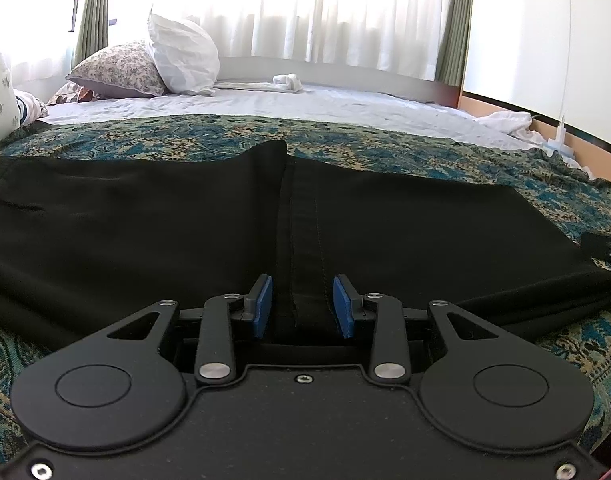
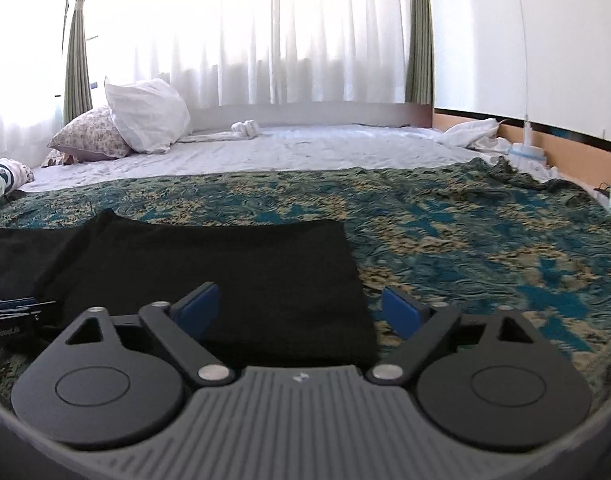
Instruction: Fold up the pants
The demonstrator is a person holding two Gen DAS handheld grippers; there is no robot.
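Observation:
Black pants (image 1: 145, 216) lie flat on the patterned bedspread (image 1: 385, 148). In the left wrist view a folded layer overlaps at the middle, with a stitched hem band (image 1: 303, 240) running toward me. My left gripper (image 1: 302, 304) is open, its blue pads on either side of that band, low over the cloth. In the right wrist view the pants (image 2: 233, 276) end at a straight right edge. My right gripper (image 2: 301, 312) is wide open, straddling that edge just above the near corner. The left gripper's tip (image 2: 13, 312) shows at the far left.
A teal and gold bedspread (image 2: 465, 240) covers the near half of the bed, with a white sheet (image 2: 305, 148) beyond. Pillows (image 2: 145, 116) lean at the back left. A rolled white cloth (image 2: 245, 128) lies near the headboard. A wall and crumpled white bedding (image 2: 473, 132) are on the right.

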